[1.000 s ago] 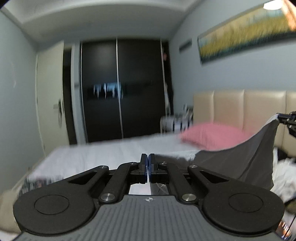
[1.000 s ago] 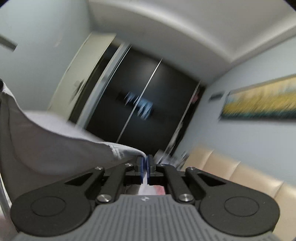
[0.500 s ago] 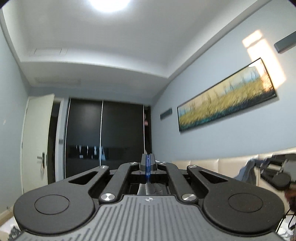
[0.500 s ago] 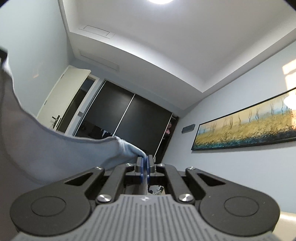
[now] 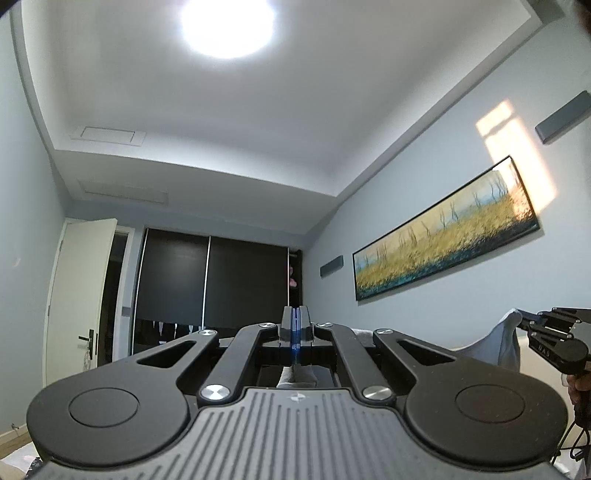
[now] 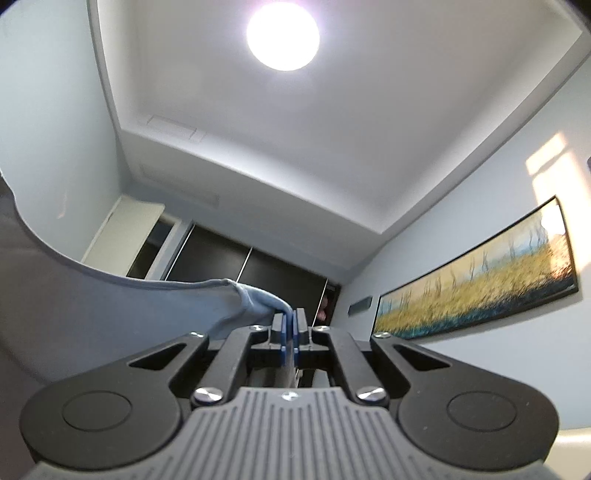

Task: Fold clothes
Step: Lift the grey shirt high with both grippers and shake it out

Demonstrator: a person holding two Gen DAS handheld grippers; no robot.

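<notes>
bedroom ceiling (image 6: 295,155), both tools pinching garment (image 6: 110,314)

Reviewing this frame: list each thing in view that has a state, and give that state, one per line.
Left gripper: jaws shut; grey fabric shows just behind them.
Right gripper: jaws shut on a corner of the garment.
Grey garment: lifted, hanging slack from the right gripper towards the left edge of the view.
Ceiling light: on.
White door: open.
Dark sliding wardrobe doors: closed.
</notes>
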